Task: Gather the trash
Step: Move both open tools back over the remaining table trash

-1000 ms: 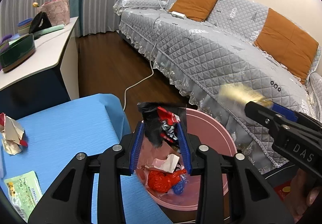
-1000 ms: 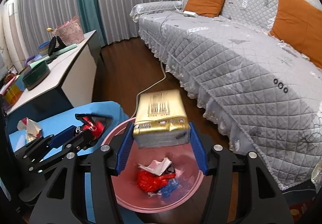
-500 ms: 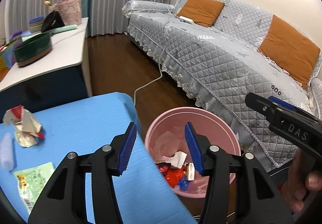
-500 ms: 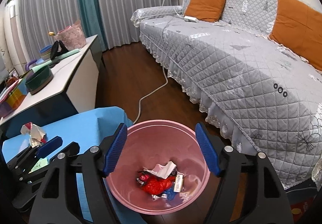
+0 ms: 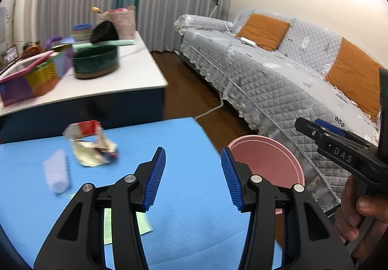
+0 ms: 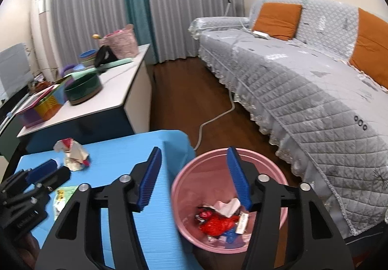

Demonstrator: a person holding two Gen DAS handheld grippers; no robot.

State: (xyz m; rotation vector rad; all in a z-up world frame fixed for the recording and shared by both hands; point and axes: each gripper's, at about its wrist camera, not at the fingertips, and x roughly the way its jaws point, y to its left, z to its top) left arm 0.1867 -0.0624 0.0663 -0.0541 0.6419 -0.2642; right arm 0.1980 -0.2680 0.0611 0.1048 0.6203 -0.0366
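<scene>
Left gripper (image 5: 193, 176) fingers spread wide, holding nothing, over the blue table (image 5: 184, 199); right gripper (image 6: 194, 179) fingers equally wide and empty, above the table edge and pink bin (image 6: 184, 216). Bin sits on the floor just beside the table, with red wrapper (image 6: 217, 224) and white paper (image 6: 228, 205) inside. On the table: crumpled wrapper (image 5: 91, 148), blurred white tube (image 5: 56, 174), green packet (image 5: 143, 224) partly under the left fingers.
</scene>
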